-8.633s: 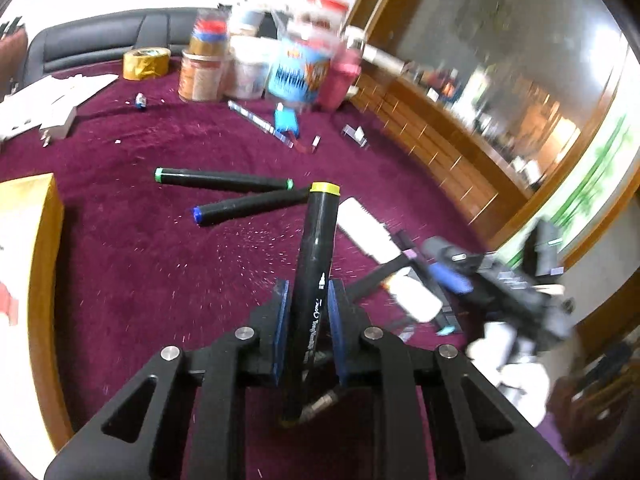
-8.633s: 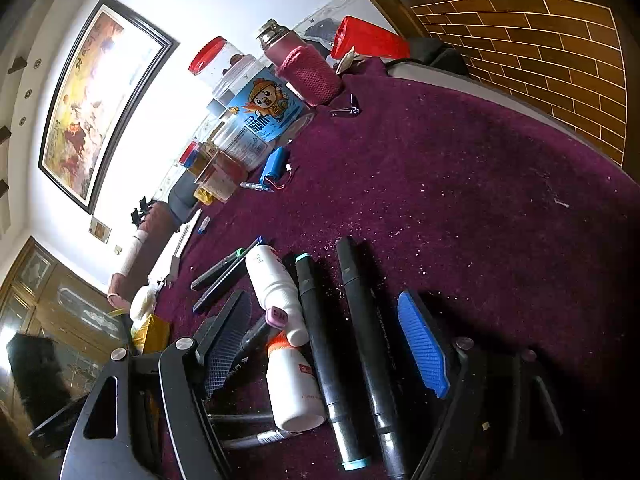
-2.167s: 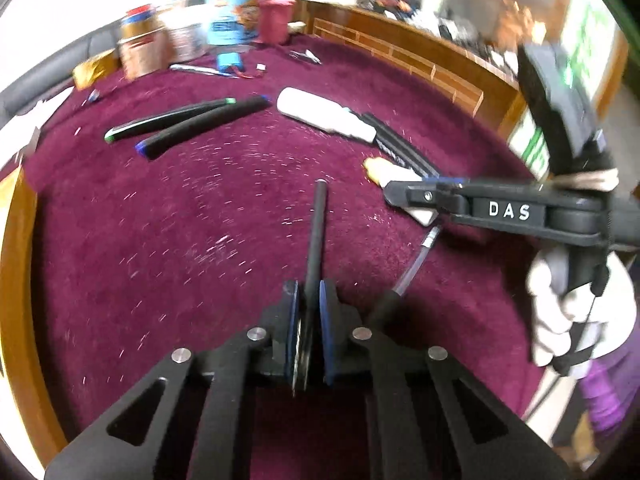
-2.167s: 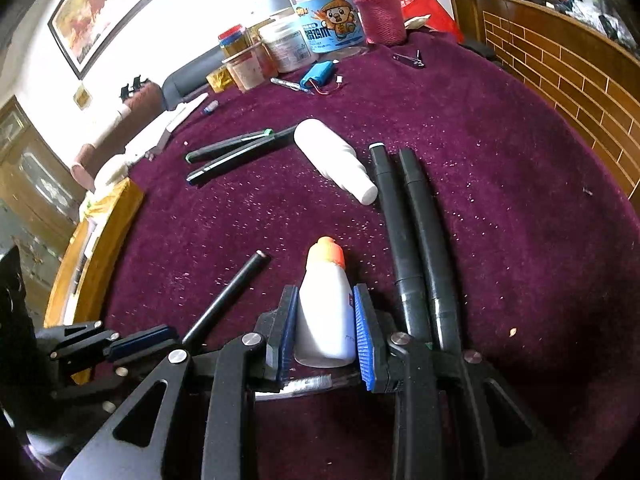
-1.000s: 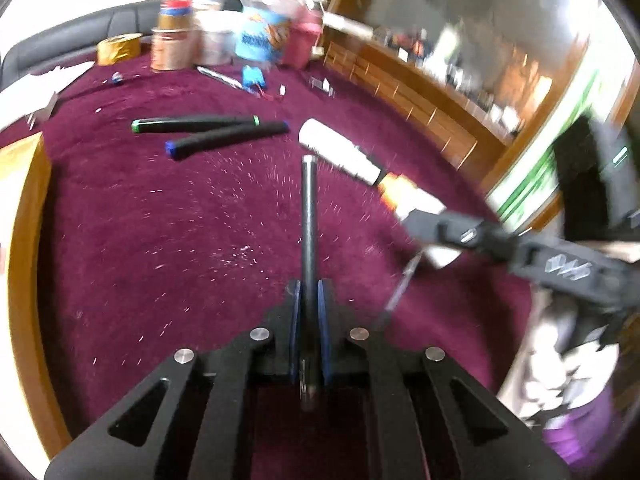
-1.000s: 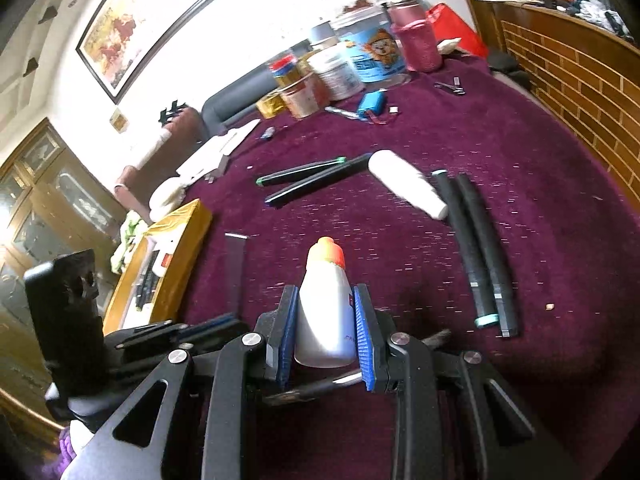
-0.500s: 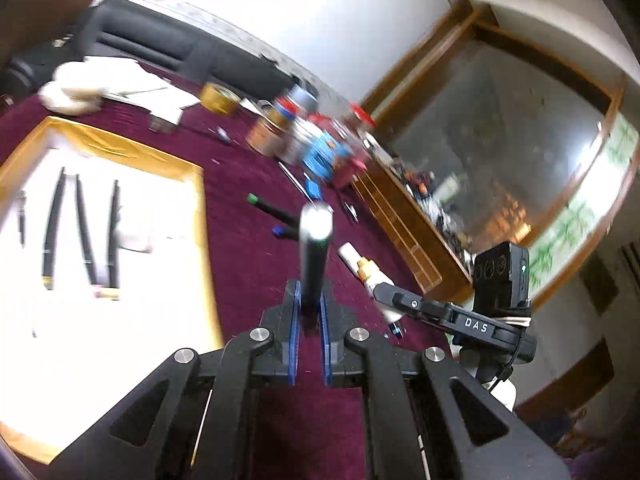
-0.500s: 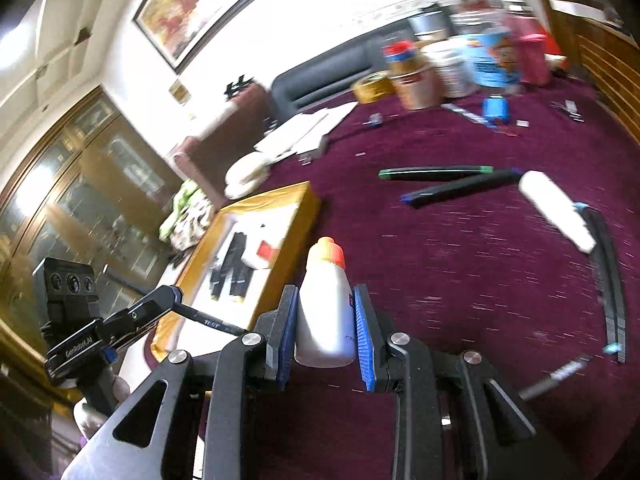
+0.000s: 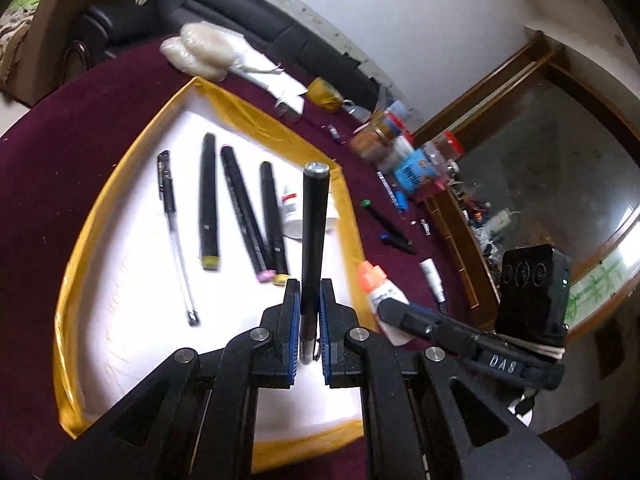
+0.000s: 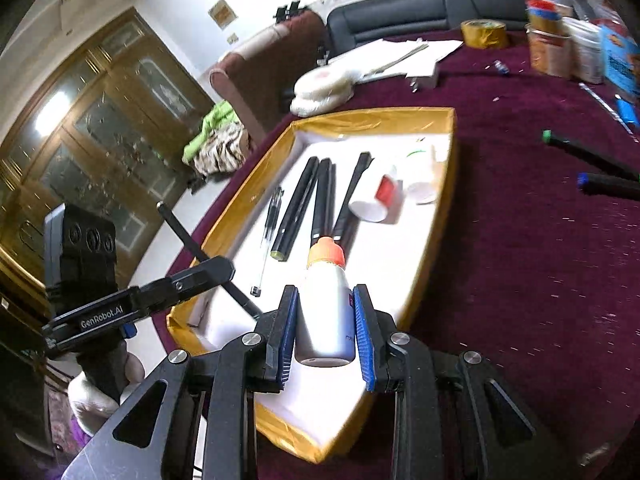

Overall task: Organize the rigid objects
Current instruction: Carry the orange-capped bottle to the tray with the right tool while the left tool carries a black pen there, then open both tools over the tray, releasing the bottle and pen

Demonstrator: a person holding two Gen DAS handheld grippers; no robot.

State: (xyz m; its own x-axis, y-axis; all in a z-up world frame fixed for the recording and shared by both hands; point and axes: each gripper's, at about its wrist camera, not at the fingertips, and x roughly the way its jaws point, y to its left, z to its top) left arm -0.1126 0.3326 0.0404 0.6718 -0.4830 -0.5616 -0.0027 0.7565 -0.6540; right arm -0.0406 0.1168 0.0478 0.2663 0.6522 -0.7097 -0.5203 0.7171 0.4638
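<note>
My left gripper (image 9: 309, 320) is shut on a thin black pen (image 9: 314, 232) and holds it above the white tray with a gold rim (image 9: 72, 264). My right gripper (image 10: 325, 322) is shut on a white bottle with an orange cap (image 10: 325, 300), above the same tray (image 10: 424, 264). The bottle also shows in the left wrist view (image 9: 378, 288), and the pen in the right wrist view (image 10: 188, 240). In the tray lie several black markers (image 9: 240, 208), a clear pen (image 9: 176, 236) and small white bottles (image 10: 384, 196).
The tray sits on a round table with a maroon cloth (image 10: 520, 280). Two black markers (image 10: 592, 172) lie on the cloth at the right. Jars and tape (image 10: 560, 48) stand at the back. Papers and a white bundle (image 10: 324, 88) lie beyond the tray.
Both grippers have swung left from the loose items on the cloth to above the tray, the left still holding the pen, the right still holding the bottle.
</note>
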